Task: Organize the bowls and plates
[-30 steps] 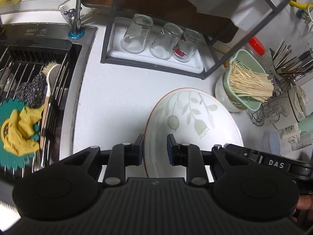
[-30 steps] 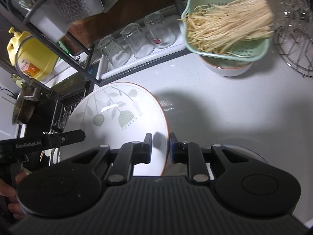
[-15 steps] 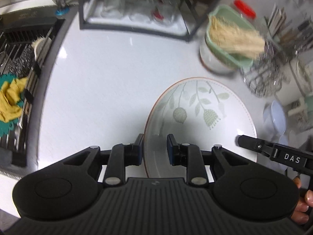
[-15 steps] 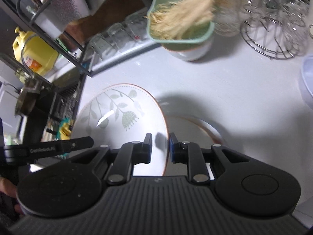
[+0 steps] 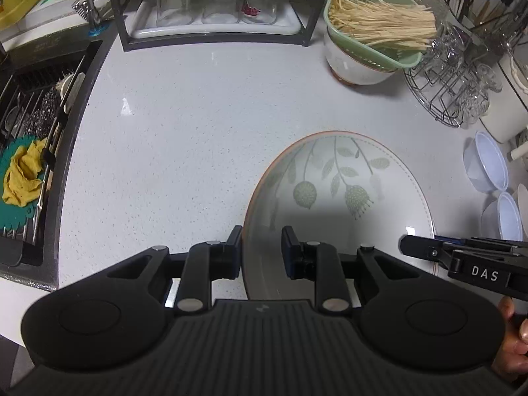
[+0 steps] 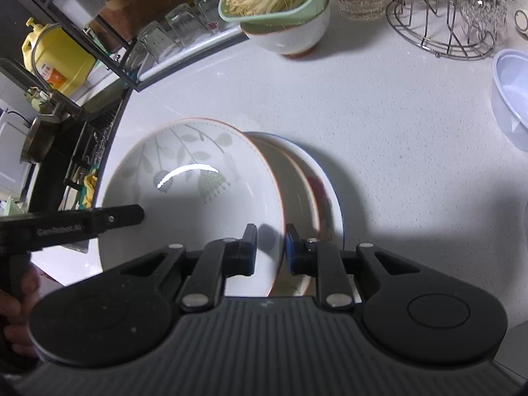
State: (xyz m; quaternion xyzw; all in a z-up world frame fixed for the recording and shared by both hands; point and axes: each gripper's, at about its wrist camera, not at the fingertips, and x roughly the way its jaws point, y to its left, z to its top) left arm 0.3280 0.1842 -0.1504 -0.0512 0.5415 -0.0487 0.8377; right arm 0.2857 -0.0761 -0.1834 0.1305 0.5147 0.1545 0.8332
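Note:
A white plate with a green leaf pattern and an orange rim (image 5: 340, 191) (image 6: 194, 178) hangs over the counter, gripped from both sides. My left gripper (image 5: 260, 247) is shut on its left rim, and my right gripper (image 6: 270, 247) is shut on its right rim. In the right wrist view the plate sits tilted just above a stack of plates (image 6: 313, 184) on the counter. The left gripper's body (image 6: 76, 224) reaches in from the left, and the right gripper's tip (image 5: 462, 257) shows at the plate's right edge in the left wrist view.
A white bowl with a green strainer of noodles (image 5: 373, 33) stands at the back, next to a wire glass rack (image 5: 455, 79). Clear plastic bowls (image 5: 488, 165) lie at the right. A black shelf with upturned glasses (image 5: 214, 3) is behind; the sink (image 5: 29, 151) lies left.
Both grippers have carried the leaf plate rightward and lower, away from the sink. The stack of plates has come into the right wrist view, under the held plate.

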